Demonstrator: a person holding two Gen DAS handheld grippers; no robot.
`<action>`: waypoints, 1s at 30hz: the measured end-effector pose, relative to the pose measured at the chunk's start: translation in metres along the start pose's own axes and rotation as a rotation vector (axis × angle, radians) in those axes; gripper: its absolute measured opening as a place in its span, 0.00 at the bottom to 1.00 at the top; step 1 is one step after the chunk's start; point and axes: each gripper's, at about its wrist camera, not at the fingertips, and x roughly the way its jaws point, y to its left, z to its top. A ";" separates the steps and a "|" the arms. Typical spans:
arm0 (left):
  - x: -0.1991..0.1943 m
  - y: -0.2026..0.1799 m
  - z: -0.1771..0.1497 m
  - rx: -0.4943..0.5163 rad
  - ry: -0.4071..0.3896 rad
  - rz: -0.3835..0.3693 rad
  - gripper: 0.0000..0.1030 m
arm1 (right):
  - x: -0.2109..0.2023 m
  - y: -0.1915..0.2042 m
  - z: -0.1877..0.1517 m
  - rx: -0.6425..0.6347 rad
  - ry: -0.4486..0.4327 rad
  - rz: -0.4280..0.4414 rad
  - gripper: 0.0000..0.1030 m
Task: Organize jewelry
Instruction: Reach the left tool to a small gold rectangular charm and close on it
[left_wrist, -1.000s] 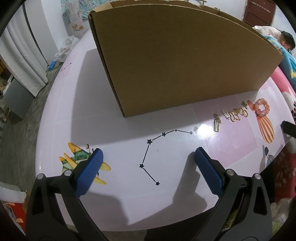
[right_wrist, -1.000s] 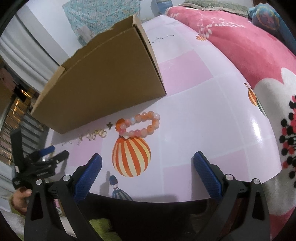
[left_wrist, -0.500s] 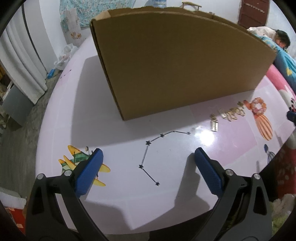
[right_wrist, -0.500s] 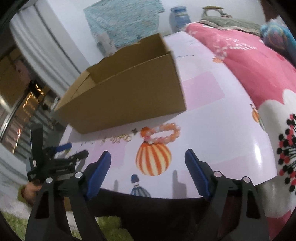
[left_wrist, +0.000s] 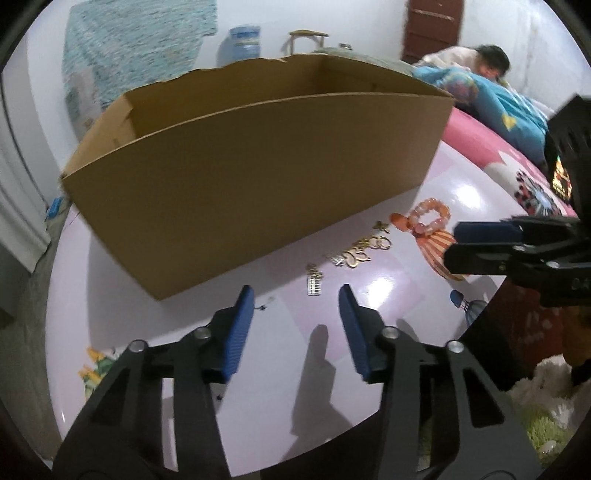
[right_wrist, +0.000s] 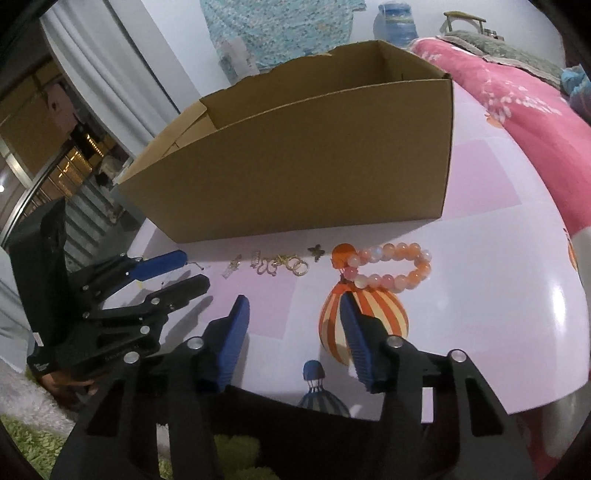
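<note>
A row of small gold and silver jewelry pieces (left_wrist: 354, 253) (right_wrist: 280, 264) lies on the pink table (left_wrist: 184, 332) in front of an open cardboard box (left_wrist: 258, 177) (right_wrist: 314, 158). An orange and pink bead bracelet (left_wrist: 430, 218) (right_wrist: 388, 266) lies at the right end of the row. My left gripper (left_wrist: 295, 295) (right_wrist: 192, 269) hovers just short of a silver charm (left_wrist: 314, 284); its jaws are closing with nothing between them. My right gripper (right_wrist: 294, 304) (left_wrist: 480, 243) hovers near the bracelet, left of it; its jaws are closing on nothing too.
A bed with a pink blanket (right_wrist: 517, 92) borders the table on the right, and a person (left_wrist: 487, 62) lies there under a blue cover. A green rug (right_wrist: 22, 443) is below the table's near edge. A water jug (right_wrist: 395, 22) stands by the far wall.
Both grippers' jaws have narrowed from wide open. Both views have risen and swung toward the jewelry row, so the box's inside shows, and each gripper now appears in the other's view.
</note>
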 end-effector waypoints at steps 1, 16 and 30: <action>0.002 -0.002 0.001 0.010 0.003 -0.005 0.37 | 0.001 0.000 0.001 0.000 0.002 0.001 0.44; 0.010 -0.005 0.008 0.038 0.020 -0.028 0.25 | 0.019 -0.003 0.011 -0.007 0.044 0.077 0.32; 0.009 -0.009 0.005 0.042 0.043 -0.023 0.25 | -0.005 -0.045 0.001 0.141 -0.026 -0.016 0.30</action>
